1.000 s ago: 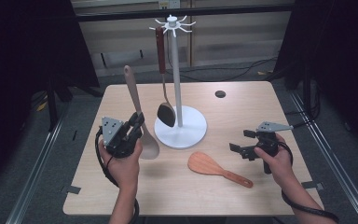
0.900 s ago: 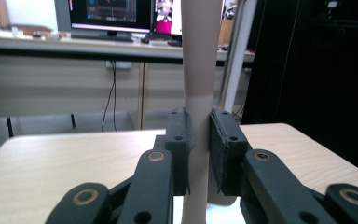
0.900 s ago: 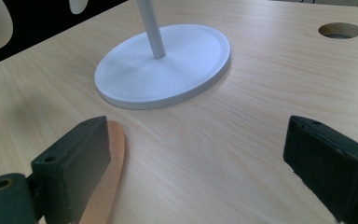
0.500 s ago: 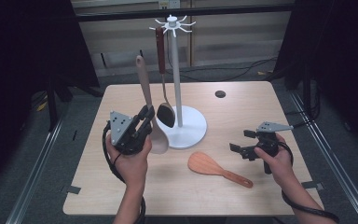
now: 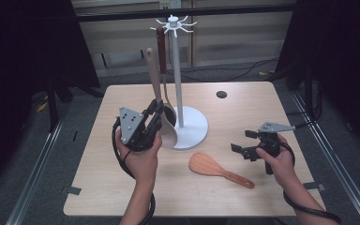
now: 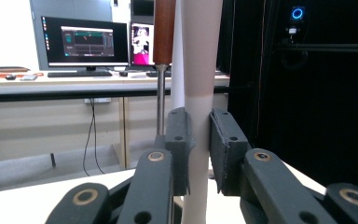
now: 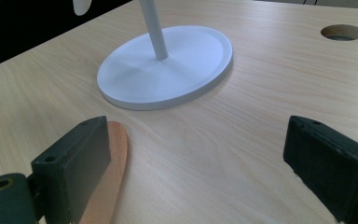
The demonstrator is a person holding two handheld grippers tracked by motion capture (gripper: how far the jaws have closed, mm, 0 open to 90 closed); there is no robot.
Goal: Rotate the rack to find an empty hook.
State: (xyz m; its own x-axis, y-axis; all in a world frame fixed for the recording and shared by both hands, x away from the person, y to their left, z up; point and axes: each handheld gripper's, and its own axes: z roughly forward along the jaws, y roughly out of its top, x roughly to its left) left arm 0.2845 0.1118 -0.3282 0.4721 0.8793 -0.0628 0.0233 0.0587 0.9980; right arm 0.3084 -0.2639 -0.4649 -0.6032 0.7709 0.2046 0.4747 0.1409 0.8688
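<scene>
Pale spoon (image 5: 155, 77) clamped upright in left gripper (image 6: 199, 149), bowl partly hidden behind it; right gripper (image 7: 198, 163) wide open, empty, w/ spatula (image 5: 220, 169) half hidden by its jaw.

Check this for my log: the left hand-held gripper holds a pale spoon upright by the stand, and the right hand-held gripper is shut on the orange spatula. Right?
Not quite. The right hand-held gripper is open; the orange spatula lies on the table, as the right gripper view shows. The left hand-held gripper does hold the pale spoon by the stand.

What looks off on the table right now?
Nothing damaged or spilled. One orange spatula lies flat on the table instead of hanging on the white stand; the left gripper holds a pale spoon upright.
</scene>
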